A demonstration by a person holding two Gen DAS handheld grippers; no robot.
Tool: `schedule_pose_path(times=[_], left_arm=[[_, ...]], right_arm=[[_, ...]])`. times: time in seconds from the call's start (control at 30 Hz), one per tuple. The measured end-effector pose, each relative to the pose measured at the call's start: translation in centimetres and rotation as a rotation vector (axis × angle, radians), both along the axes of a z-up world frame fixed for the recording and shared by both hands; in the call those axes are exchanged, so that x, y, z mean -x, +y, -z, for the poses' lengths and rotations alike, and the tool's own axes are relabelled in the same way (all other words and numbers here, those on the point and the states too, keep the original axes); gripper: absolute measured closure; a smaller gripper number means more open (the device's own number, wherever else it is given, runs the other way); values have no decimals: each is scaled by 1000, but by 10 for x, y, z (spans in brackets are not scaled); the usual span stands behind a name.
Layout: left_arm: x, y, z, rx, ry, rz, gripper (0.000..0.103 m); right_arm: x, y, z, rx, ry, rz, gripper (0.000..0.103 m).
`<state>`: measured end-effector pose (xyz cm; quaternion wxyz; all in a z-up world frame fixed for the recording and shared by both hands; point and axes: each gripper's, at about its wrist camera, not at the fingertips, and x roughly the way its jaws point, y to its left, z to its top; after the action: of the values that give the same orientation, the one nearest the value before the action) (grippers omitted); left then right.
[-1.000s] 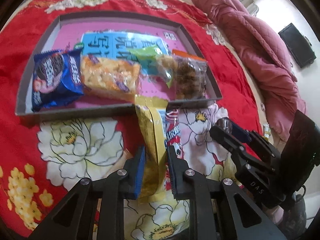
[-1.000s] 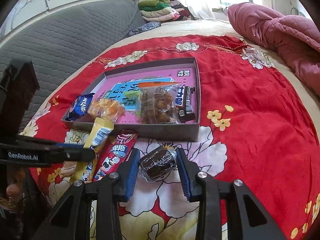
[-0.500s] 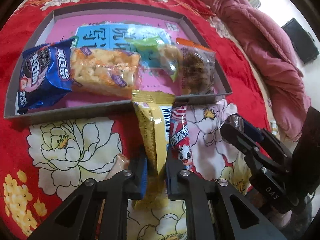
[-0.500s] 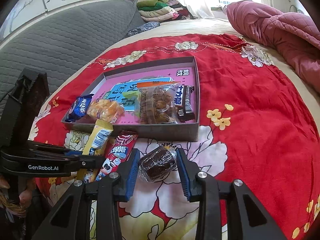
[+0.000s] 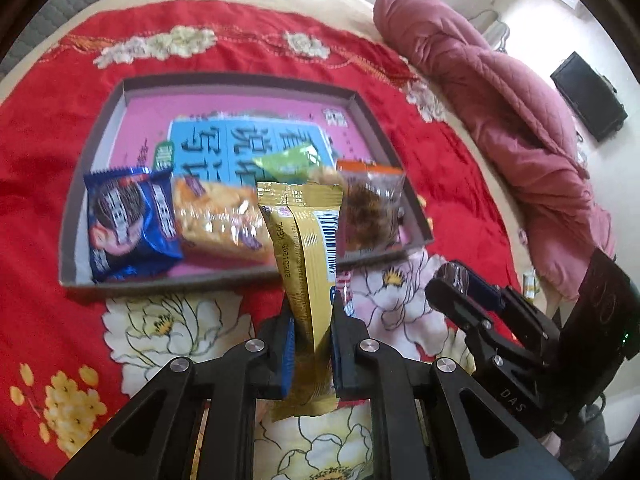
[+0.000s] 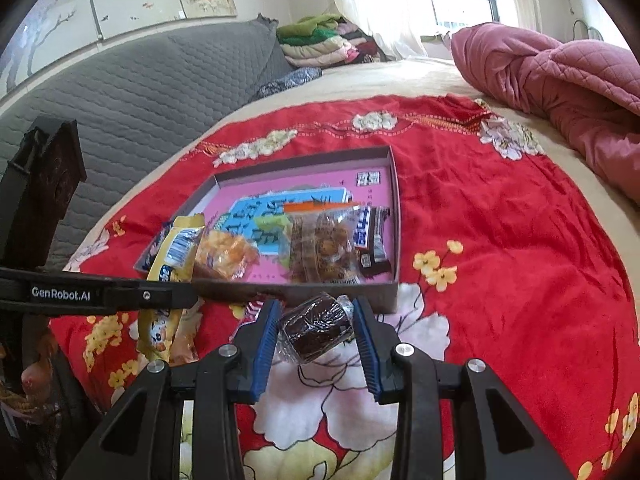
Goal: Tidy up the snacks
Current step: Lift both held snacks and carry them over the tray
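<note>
My left gripper (image 5: pixel 311 316) is shut on a long gold snack packet (image 5: pixel 306 240) and holds it lifted, its top over the near wall of the grey tray (image 5: pixel 236 282). The tray has a pink floor and holds a blue cookie packet (image 5: pixel 128 220), an orange cracker packet (image 5: pixel 218 220), a green packet (image 5: pixel 290 162) and a clear bag of brown snacks (image 5: pixel 370 210). My right gripper (image 6: pixel 316 322) is shut on a brown wrapped cake (image 6: pixel 316 326), held just in front of the tray (image 6: pixel 340 284). The gold packet (image 6: pixel 176 250) shows at the left in the right wrist view.
A red snack packet (image 5: pixel 344 282) lies on the red flowered cloth (image 5: pixel 40 168) just behind the left fingers. A dark chocolate bar (image 6: pixel 370 238) lies by the tray's right wall. A pink quilt (image 6: pixel 560 76) is heaped at the right, a grey sofa back (image 6: pixel 132 92) at the left.
My left gripper has lifted the gold packet off the cloth, its top now over the tray's near wall. My right gripper has raised the brown cake and moved it closer to the tray.
</note>
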<state>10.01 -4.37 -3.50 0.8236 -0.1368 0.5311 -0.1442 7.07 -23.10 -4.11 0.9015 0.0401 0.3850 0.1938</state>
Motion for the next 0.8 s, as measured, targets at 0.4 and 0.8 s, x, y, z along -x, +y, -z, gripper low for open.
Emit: schedule_pose_path(times=[0.4,0.8], left_arm=[[-21,5,-18,-13,-58,-37,89],[-51,1,-21,-23,-82,-71,89]], right_arm=[[-15,-1,-9,-11,-51,36,65],[-31,-13,-6,-36,-64,76,65]])
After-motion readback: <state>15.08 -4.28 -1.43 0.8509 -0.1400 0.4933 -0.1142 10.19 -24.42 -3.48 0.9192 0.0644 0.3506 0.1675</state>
